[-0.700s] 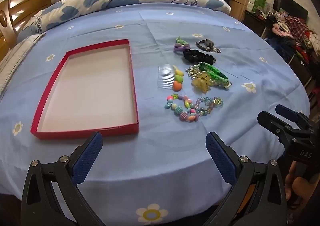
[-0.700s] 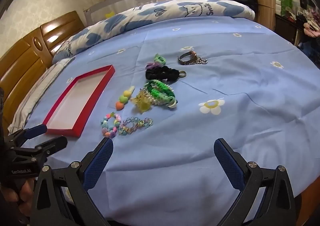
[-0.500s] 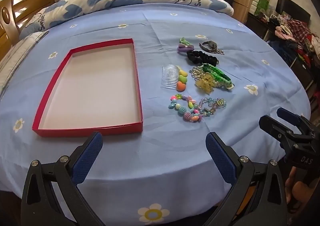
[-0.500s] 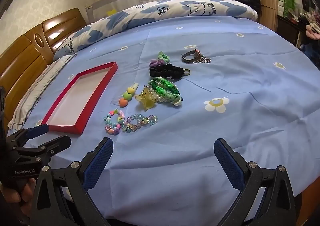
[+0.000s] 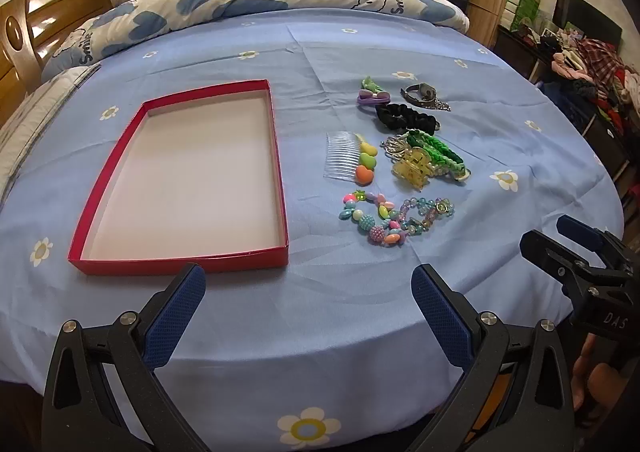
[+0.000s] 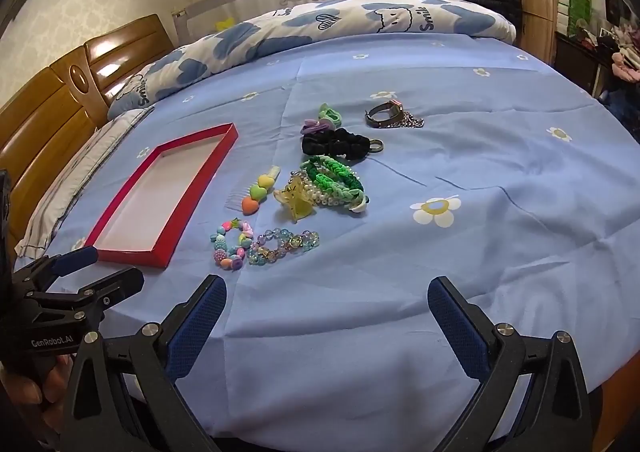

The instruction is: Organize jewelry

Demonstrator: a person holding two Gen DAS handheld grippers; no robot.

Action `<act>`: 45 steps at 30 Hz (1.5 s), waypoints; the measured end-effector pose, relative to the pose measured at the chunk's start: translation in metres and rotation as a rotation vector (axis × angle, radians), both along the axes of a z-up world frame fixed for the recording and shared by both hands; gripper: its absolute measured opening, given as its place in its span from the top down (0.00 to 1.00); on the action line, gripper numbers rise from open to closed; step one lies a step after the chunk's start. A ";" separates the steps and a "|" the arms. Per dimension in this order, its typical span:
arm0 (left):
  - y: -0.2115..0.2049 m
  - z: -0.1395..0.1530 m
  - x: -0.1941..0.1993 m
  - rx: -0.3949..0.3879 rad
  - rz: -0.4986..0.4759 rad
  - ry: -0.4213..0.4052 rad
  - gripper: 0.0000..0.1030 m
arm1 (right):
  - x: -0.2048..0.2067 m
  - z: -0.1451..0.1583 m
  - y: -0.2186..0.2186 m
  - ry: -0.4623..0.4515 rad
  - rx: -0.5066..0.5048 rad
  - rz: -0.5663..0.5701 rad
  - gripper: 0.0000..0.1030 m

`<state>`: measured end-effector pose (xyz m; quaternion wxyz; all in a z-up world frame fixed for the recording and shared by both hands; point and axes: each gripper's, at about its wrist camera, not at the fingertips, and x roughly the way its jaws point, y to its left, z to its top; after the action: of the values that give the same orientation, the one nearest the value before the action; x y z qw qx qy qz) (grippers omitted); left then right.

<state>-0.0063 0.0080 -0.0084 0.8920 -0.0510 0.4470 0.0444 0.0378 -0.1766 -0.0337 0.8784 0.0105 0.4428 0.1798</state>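
Both tools hang over the near edge of the bed with nothing between their fingers; the left gripper (image 5: 308,284) stands spread wide at the bottom of its own view, and the right gripper (image 6: 326,296) is just as wide in its view. A red box (image 5: 280,176) lies open and bare on the blue sheet (image 5: 320,332), left of centre in the left view. The jewelry sits right of it, apart from the box: a clear comb (image 5: 340,158) with a row of coloured hearts (image 5: 365,166) touching it; a yellow claw clip (image 5: 414,168) against green braided bands (image 5: 438,150); a black scrunchie (image 5: 404,118) above them; a watch (image 5: 422,94) furthest up; two bead bracelets (image 5: 394,214) nearest the tools. A hand (image 6: 44,384) grips the left tool's handle at the lower left of the right view.
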 end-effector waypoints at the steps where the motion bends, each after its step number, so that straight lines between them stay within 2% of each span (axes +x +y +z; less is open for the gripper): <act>1: 0.000 0.000 0.000 0.000 0.001 0.000 0.00 | 0.000 0.000 0.000 -0.001 0.000 0.000 0.01; 45: -0.006 -0.002 0.005 0.004 -0.007 -0.003 0.00 | -0.002 0.014 0.004 -0.012 0.025 0.011 0.01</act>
<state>-0.0017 0.0017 -0.0105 0.8929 -0.0479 0.4457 0.0420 0.0357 -0.1727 -0.0201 0.8797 0.0177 0.4355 0.1903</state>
